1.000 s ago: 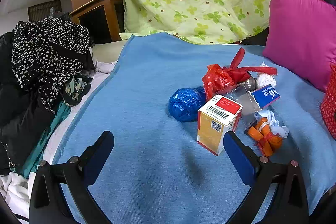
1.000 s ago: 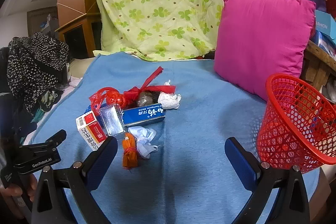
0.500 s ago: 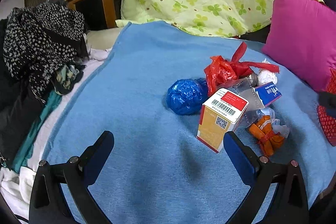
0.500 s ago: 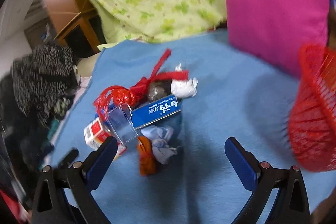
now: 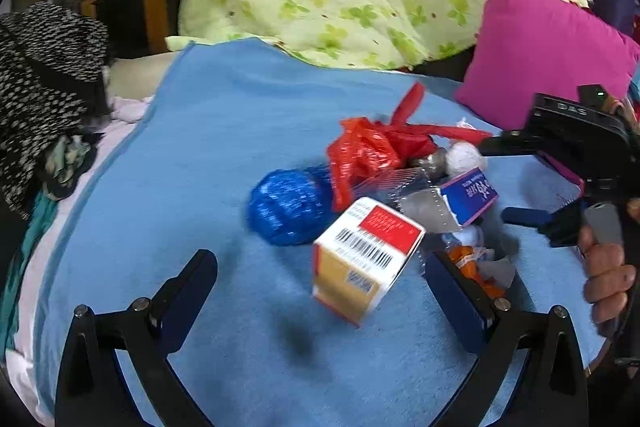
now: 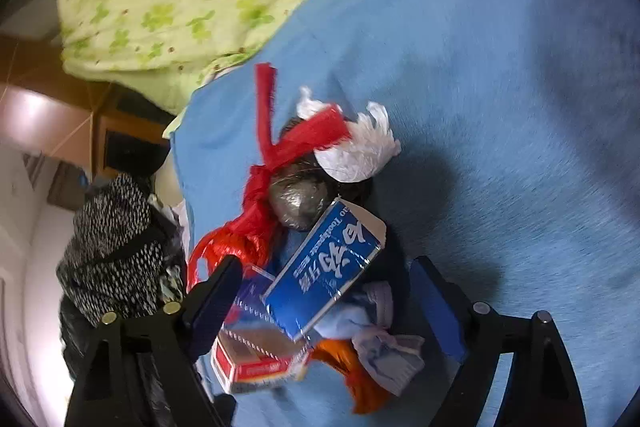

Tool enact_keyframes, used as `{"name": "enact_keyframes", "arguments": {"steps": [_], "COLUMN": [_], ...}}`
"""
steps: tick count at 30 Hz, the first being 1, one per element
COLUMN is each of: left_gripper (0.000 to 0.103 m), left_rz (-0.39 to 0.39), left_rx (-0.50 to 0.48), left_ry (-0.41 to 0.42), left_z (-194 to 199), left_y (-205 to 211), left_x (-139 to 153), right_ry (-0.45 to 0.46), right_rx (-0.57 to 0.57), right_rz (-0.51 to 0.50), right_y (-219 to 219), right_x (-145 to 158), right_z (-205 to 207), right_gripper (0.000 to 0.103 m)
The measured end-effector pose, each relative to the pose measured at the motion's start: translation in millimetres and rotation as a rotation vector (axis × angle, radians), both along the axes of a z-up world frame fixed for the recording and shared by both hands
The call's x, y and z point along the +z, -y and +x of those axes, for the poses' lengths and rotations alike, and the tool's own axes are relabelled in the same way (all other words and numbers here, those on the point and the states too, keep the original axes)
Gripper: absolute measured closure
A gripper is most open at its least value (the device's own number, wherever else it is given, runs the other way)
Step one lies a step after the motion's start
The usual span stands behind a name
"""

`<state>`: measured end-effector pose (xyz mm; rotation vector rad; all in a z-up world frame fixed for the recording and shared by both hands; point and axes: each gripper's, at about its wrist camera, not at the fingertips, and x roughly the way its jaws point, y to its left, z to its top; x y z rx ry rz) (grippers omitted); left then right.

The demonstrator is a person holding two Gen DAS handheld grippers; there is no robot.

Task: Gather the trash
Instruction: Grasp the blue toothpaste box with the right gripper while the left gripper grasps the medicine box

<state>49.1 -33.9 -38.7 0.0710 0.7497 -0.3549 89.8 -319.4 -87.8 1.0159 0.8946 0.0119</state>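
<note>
On fuzzy blue blanket [image 5: 208, 147]: crinkled bags [image 5: 362, 151], glossy cardboard boxes [image 5: 366, 259].

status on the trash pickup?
Both grippers, left and right, open, empty. Right straddling blue toothpaste box. Left at red-topped carton. Pile tangled around.

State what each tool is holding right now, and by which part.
Nothing is held. The left tool is open around the yellow box without touching it. The right tool is open above the blue toothpaste box, not yet closed on it.
</note>
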Motion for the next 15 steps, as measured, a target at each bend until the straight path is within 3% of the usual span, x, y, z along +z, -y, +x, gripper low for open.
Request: {"name": "enact_keyframes", "arguments": {"steps": [4,6,9,11,15], "left_gripper": [0.001,0.011,0.029,0.04,0.042], "left_rz": [-0.008,-0.019,-0.016,-0.035,-0.035], "left_rx": [-0.028,-0.042,-0.067,-0.098,-0.132], "left_ry": [-0.064,-0.094,-0.126,-0.149,-0.133], "left_z": [11.2,15.3,20.2,21.6,15.3], "left_y": [8.7,11.2,16.0,19.1,22.4], "left_x": [-8.7,-12.2,-17.7,-20.2,-18.8], "right_ry": [-0.01,-0.021,-0.03,-0.025,0.025], "right_rx": [-0.005,-0.01,-0.017,-0.022,-0.004], "right_rz": [0.047,0.031,0.053,0.053,0.004], "right_y": [-3.3,-4.3,-3.7,-3.0,-5.2], "right_x": [-12.0,-15.5,-26.3,-30.2,-18.4], "right_z": [13.8,20.3,25.1,23.8,11.8], "right_gripper": [0.028,0.03,0.056,0.059,0.06]}}
